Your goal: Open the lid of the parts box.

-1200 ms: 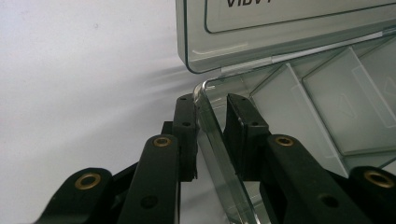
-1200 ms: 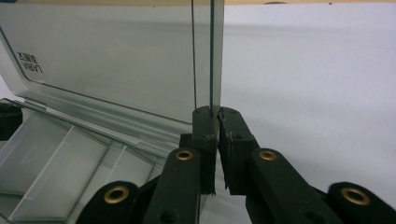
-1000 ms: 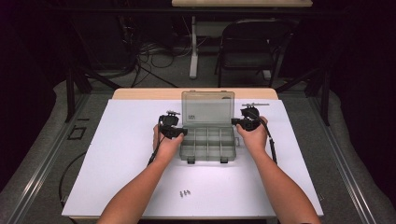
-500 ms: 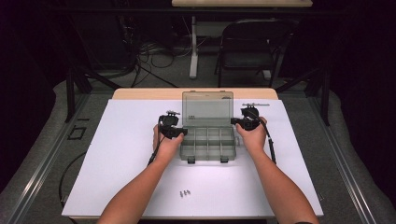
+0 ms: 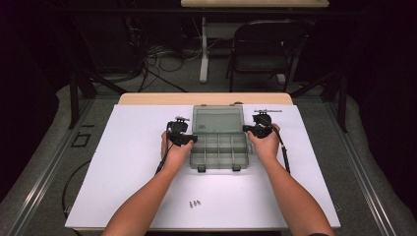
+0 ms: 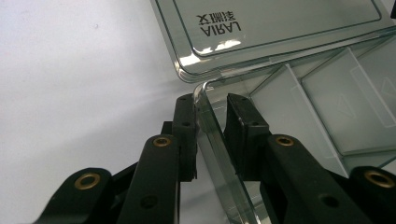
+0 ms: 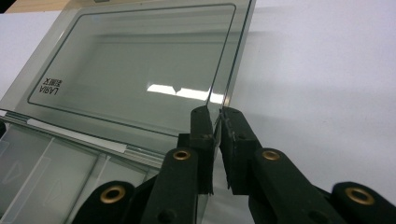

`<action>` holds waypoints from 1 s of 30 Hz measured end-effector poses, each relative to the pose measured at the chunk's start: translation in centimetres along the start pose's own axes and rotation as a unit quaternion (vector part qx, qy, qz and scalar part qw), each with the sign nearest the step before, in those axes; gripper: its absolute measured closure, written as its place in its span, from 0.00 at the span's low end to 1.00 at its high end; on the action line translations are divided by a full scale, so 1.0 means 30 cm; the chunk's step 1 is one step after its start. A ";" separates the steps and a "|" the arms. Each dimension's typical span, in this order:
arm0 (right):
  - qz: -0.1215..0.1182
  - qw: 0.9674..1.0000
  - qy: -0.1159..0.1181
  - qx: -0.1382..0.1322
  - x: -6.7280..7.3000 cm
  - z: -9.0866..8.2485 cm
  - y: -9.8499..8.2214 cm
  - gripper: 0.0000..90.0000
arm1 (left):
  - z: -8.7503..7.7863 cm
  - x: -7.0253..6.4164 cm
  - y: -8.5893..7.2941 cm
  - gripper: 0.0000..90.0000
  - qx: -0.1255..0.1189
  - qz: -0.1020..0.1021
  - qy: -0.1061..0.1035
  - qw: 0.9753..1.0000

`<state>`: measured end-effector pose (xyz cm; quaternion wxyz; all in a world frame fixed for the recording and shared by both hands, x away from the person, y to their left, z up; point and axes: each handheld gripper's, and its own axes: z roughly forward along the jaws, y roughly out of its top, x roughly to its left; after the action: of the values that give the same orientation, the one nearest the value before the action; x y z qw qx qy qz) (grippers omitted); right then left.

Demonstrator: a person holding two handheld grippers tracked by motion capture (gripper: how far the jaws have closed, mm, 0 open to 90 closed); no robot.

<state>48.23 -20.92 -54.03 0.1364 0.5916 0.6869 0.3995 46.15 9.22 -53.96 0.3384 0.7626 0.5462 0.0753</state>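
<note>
Right tongs [image 7: 218, 140] pinch the side edge of the clear lid [image 7: 140, 84], which lies open w/ tray compartments [image 7: 51, 163] below-left, white bench [image 7: 327, 70] beyond.

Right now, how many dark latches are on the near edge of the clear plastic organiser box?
2. One dark latch sits towards the left of the clear plastic organiser box's near edge, the other latch towards the right. None seem hidden.

Clear organiser box lid [image 6: 280, 32] bears the printed brand "LARIA" with small unreadable characters beside it, upside down, beyond the left gripper's [image 6: 211, 135] jaws
</note>
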 end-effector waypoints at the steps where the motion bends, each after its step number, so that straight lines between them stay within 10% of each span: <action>1: 0.000 1.000 -0.001 0.000 0.000 0.000 0.000 0.93 | 0.000 0.000 0.000 0.82 0.000 0.000 0.001 1.000; 30: -0.041 0.999 -0.026 -0.012 0.023 -0.037 0.008 0.74 | -0.033 0.026 0.004 0.72 -0.004 -0.005 -0.011 1.000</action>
<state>47.47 -20.70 -52.96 0.1770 0.5716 0.7018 0.3866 46.06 10.31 -53.33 0.3477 0.7593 0.5460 0.0669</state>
